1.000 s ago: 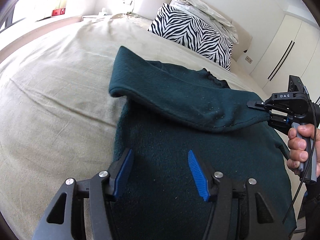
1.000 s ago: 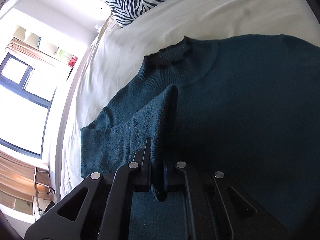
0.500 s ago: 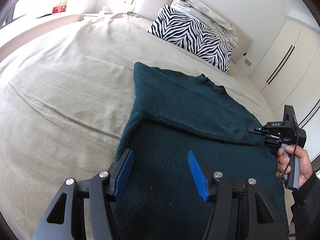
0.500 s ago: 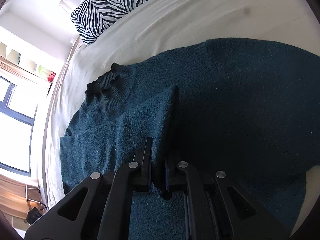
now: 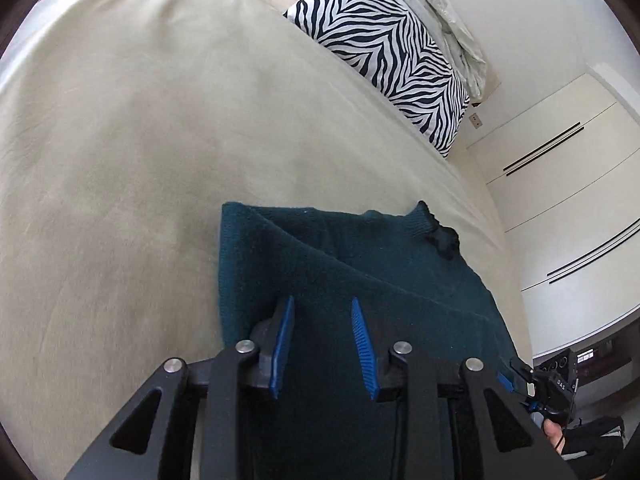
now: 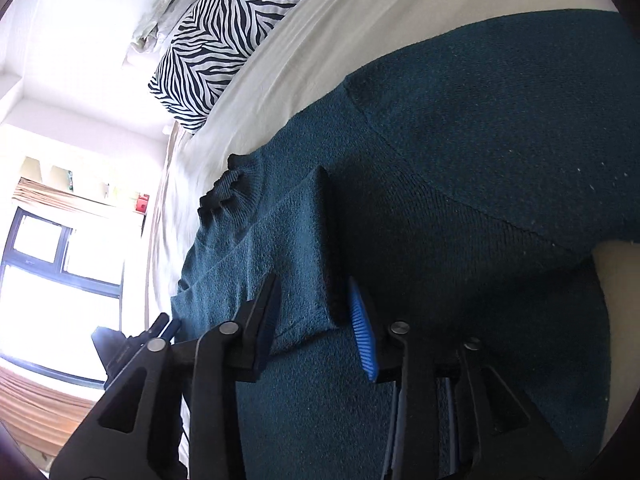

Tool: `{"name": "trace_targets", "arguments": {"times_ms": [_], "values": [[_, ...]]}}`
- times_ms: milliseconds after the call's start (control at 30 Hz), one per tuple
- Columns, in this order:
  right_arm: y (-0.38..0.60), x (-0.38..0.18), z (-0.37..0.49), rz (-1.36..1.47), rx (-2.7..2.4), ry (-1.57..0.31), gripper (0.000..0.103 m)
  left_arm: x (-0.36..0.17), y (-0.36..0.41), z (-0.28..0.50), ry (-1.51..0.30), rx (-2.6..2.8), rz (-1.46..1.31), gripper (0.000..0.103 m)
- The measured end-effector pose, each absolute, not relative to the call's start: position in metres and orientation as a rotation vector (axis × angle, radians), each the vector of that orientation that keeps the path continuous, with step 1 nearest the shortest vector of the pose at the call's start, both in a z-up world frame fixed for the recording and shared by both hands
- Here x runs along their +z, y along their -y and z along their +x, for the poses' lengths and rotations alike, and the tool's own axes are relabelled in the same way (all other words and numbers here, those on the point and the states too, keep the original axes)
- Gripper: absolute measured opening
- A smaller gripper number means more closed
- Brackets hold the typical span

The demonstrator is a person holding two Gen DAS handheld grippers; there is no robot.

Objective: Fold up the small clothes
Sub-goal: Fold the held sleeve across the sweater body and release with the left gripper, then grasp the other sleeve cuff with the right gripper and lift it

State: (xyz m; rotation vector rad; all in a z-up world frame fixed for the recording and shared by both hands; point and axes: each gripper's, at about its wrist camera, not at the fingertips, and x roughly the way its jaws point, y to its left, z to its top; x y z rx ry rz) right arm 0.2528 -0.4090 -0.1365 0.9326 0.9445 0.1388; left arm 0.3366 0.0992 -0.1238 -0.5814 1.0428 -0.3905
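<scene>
A dark teal sweater (image 5: 360,272) lies flat on the beige bed sheet (image 5: 120,160), its ruffled collar (image 5: 436,236) toward the pillows. One sleeve (image 6: 296,240) is folded across the body (image 6: 480,160). My right gripper (image 6: 314,284) straddles the sleeve's cuff; its jaws are opening and the pads stand clear of the cloth. My left gripper (image 5: 322,304) hovers over the sweater's folded left side, jaws closing with a gap still showing and nothing pinched. Each gripper shows in the other's view: the right gripper (image 5: 532,384) low at the right, the left gripper (image 6: 160,324) at the left.
A zebra-print pillow (image 5: 392,48) and crumpled pale bedding lean at the head of the bed. White wardrobe doors (image 5: 560,200) stand beyond the bed's right side. A bright window (image 6: 48,264) lies to the left. Wide bare sheet spreads left of the sweater.
The right gripper carried the sleeve across the body, then opened and let go of the cuff. The left gripper swung over toward the sweater's side and its jaws narrowed.
</scene>
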Motion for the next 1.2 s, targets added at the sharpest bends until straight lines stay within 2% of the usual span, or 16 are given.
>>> {"name": "trace_targets", "arguments": {"times_ms": [33,67,133,467,533,567,733,800,833,967,1200], "values": [[0.411,-0.134,0.243,0.944,0.149,-0.924,0.056,-0.129,-0.104,0.341,-1.039,-0.377,-0.573,0.007],[0.412,-0.132,0.238,0.949,0.160,-0.913,0.056,-0.133,-0.109,0.344,-1.042,-0.386,-0.591,0.005],[0.411,-0.131,0.229,0.960,0.182,-0.911,0.056,-0.138,-0.117,0.338,-1.032,-0.419,-0.636,0.005],[0.384,-0.147,0.183,0.977,0.233,-0.954,0.055,-0.122,-0.118,0.269,-1.025,-0.430,-0.455,0.004],[0.386,-0.147,0.168,0.989,0.230,-0.952,0.055,-0.113,-0.123,0.256,-1.016,-0.398,-0.431,0.011],[0.389,-0.145,0.160,0.985,0.221,-0.948,0.055,-0.109,-0.126,0.249,-1.013,-0.360,-0.404,0.022],[0.428,-0.116,0.118,0.937,0.128,-0.857,0.055,-0.073,-0.124,0.211,-0.913,-0.324,-0.332,0.026],[0.460,-0.105,0.102,0.955,0.052,-0.775,0.057,-0.060,-0.111,0.198,-0.874,-0.361,-0.348,0.044],[0.479,-0.102,0.095,0.976,-0.007,-0.743,0.061,-0.055,-0.101,0.193,-0.863,-0.388,-0.351,0.048],[0.555,-0.101,0.059,1.036,-0.225,-0.626,0.063,-0.051,-0.058,0.178,-0.843,-0.497,-0.401,0.065],[0.669,-0.147,0.000,1.358,-0.428,-0.439,0.063,-0.087,0.017,0.177,-0.974,-0.571,-0.405,0.066]]}}
